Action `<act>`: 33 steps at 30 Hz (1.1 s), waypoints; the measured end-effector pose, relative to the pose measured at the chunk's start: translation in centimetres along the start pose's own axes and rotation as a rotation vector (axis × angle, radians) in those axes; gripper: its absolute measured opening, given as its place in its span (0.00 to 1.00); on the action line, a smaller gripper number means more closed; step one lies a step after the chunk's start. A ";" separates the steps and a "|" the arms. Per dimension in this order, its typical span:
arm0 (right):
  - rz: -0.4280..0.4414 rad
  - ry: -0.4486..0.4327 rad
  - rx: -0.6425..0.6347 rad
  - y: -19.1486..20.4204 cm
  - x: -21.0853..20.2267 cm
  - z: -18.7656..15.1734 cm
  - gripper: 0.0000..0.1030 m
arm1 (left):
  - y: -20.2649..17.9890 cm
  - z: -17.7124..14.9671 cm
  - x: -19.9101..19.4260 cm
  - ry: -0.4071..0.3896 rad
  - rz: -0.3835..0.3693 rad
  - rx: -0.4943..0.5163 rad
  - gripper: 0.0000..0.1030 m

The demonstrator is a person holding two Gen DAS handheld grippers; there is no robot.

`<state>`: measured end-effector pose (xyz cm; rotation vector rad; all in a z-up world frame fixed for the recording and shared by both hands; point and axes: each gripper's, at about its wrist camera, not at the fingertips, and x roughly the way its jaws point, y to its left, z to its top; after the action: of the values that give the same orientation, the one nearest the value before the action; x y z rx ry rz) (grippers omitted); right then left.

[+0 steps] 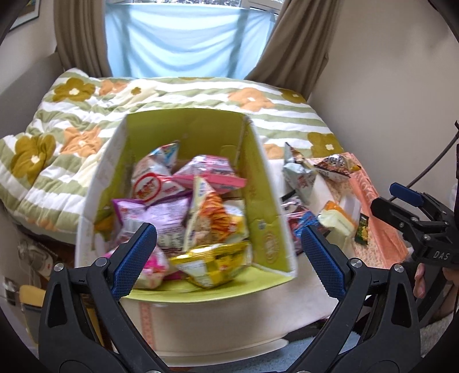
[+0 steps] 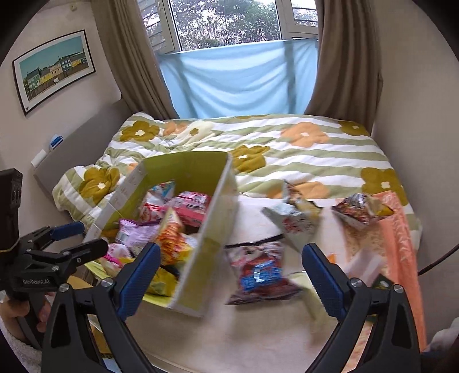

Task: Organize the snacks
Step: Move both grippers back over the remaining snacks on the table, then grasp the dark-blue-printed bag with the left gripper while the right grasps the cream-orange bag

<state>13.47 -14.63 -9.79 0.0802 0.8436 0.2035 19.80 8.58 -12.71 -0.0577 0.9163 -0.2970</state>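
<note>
floral bed (image 2: pixel 287 143) below curtained window (image 2: pixel 229 23)

Matt cardboard box (image 1: pixel 265 200) – glossy foil snack packets (image 1: pixel 212 261) – soft quilted cloth bedspread (image 2: pixel 301 155)

The white letters "DAS" stand on the black plastic body of the right gripper (image 1: pixel 401 200), seen at the right edge of the left wrist view, well to the right of the left claw's fingers. The white lettering "GenRobot.AI" stands on the black plastic body of the left gripper (image 2: pixel 79 238), at the left edge of the right wrist view, just left of the right claw's left finger. The print on the crinkled foil snack packets (image 1: pixel 183 206) in the green-lined cardboard box (image 1: pixel 266 200) ahead of the left claw is too blurred to read.
</note>
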 end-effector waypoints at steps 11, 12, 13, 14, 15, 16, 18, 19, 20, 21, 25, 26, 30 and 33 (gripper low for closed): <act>-0.021 0.096 -0.068 -9.1 0.8 -2.0 0.95 | -11.0 0.6 4.4 0.028 0.043 -0.017 0.97; -0.022 0.106 -0.090 -9.7 1.1 -2.2 0.95 | -11.9 0.6 5.0 0.033 0.053 -0.023 0.97; -0.024 0.115 -0.114 -10.1 1.3 -2.6 0.95 | -12.7 0.6 5.6 0.038 0.066 -0.029 0.97; -0.026 0.121 -0.135 -10.3 1.5 -2.8 0.95 | -13.4 0.5 6.1 0.045 0.078 -0.036 0.97; -0.028 0.131 -0.166 -10.6 1.8 -3.2 0.95 | -14.0 0.6 6.7 0.052 0.091 -0.043 0.97; -0.030 0.138 -0.193 -10.8 2.1 -3.6 0.95 | -14.7 0.6 7.3 0.061 0.105 -0.048 0.97; -0.029 0.152 -0.247 -11.1 2.7 -4.4 0.95 | -15.8 0.5 8.5 0.080 0.129 -0.053 0.97; -0.020 0.154 -0.266 -11.3 2.9 -4.7 0.95 | -16.2 0.5 9.1 0.087 0.140 -0.049 0.97; -0.002 0.157 -0.278 -11.4 3.2 -5.0 0.95 | -16.5 0.4 9.7 0.094 0.152 -0.044 0.97; 0.017 0.163 -0.281 -11.7 3.5 -5.3 0.95 | -16.8 0.3 10.2 0.103 0.161 -0.039 0.97; 0.059 0.186 -0.262 -12.5 4.5 -6.2 0.95 | -17.3 0.2 13.0 0.153 0.189 -0.035 0.97; 0.067 0.189 -0.259 -12.7 4.8 -6.4 0.95 | -17.3 0.2 13.7 0.164 0.192 -0.035 0.97; 0.079 0.221 -0.252 -12.9 6.1 -7.4 0.95 | -17.2 -0.5 16.5 0.223 0.195 -0.031 0.95; 0.107 0.250 -0.217 -13.1 7.3 -8.3 0.95 | -16.7 -0.9 18.2 0.255 0.204 -0.046 0.92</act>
<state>13.89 -26.03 -22.66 -0.1063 1.0621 0.4109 25.64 -12.36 -24.44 0.0322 1.1724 -0.0943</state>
